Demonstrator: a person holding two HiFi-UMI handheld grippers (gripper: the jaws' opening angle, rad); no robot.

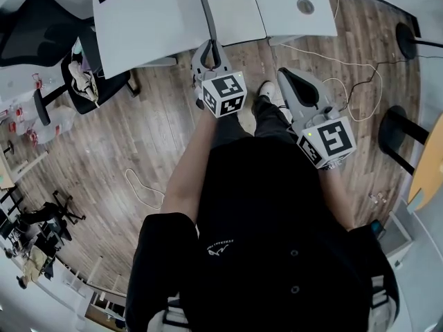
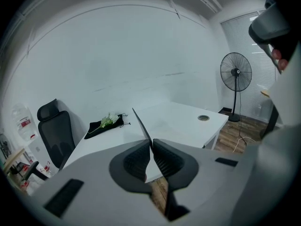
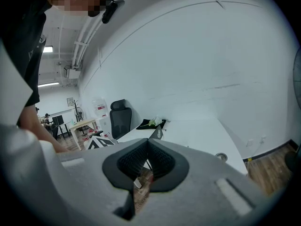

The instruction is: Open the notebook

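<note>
One edge-on notebook cover (image 2: pixel 141 124) tight in left hand-held gripper (image 2: pixel 151 143); right hand-held gripper (image 3: pixel 147 145) closed, empty.

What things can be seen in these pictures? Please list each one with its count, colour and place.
table: 1, white, ahead of the person
notebook: 1, dark cover lifted on edge, white page flat on the table
pouch: 1, black, something green on it, far end of the table
office chair: 1, black, beside the table
standing fan: 1 shown whole, black, on the floor past the table
cables: at least 2, white, loose on the wooden floor
left gripper: 1, grey, shut on the notebook's cover
right gripper: 1, grey, jaws together, empty
</note>
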